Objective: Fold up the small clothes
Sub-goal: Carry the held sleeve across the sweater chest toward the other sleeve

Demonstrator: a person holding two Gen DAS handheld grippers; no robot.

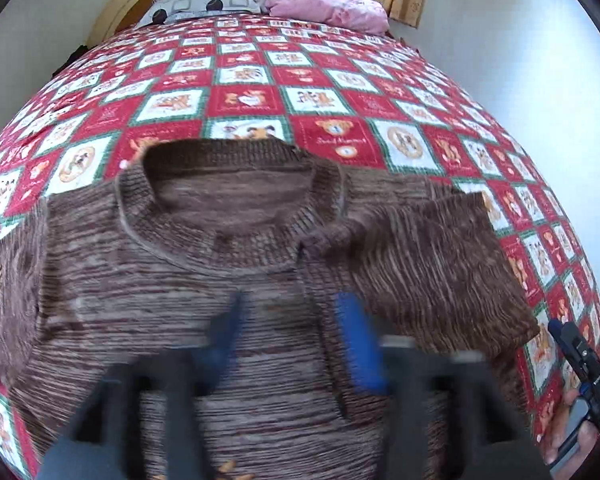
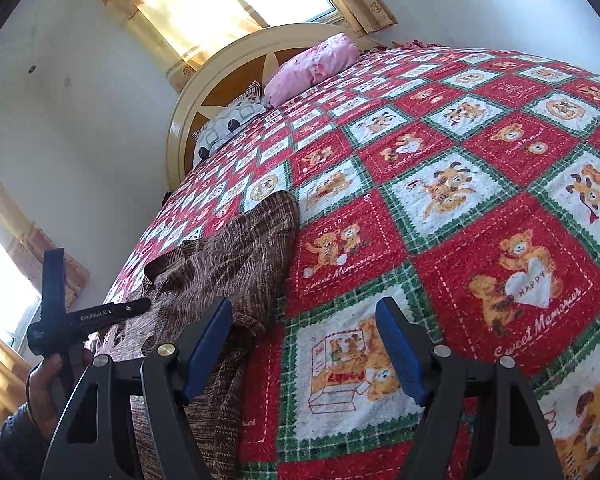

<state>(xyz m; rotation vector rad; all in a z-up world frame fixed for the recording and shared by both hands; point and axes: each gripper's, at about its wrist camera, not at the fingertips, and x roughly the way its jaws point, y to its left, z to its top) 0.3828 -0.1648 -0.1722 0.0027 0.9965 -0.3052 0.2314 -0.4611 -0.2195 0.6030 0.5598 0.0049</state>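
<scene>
A brown knitted sweater lies flat on a bed, on a red, white and green bedspread printed with teddy bears. Its round collar points toward the headboard, so its long axis runs up the bed, and one sleeve is folded in across the chest.

The left gripper hovers directly over the sweater's chest, just below the collar and beside the folded sleeve. Its blue fingers are blurred but stand apart, with nothing between them. The right gripper sits off the sweater's edge over bare bedspread, fingers apart and empty, the knit just beside one finger. The left gripper looks the nearer one, with the garment straight ahead of and under it; the right would need to shift sideways to reach the hem or edge.

A person's hand grips the left tool's handle. At the head of the bed lie a pink pillow and a grey patterned pillow. The walls are white, and a bright window with yellow curtains sits above the headboard
</scene>
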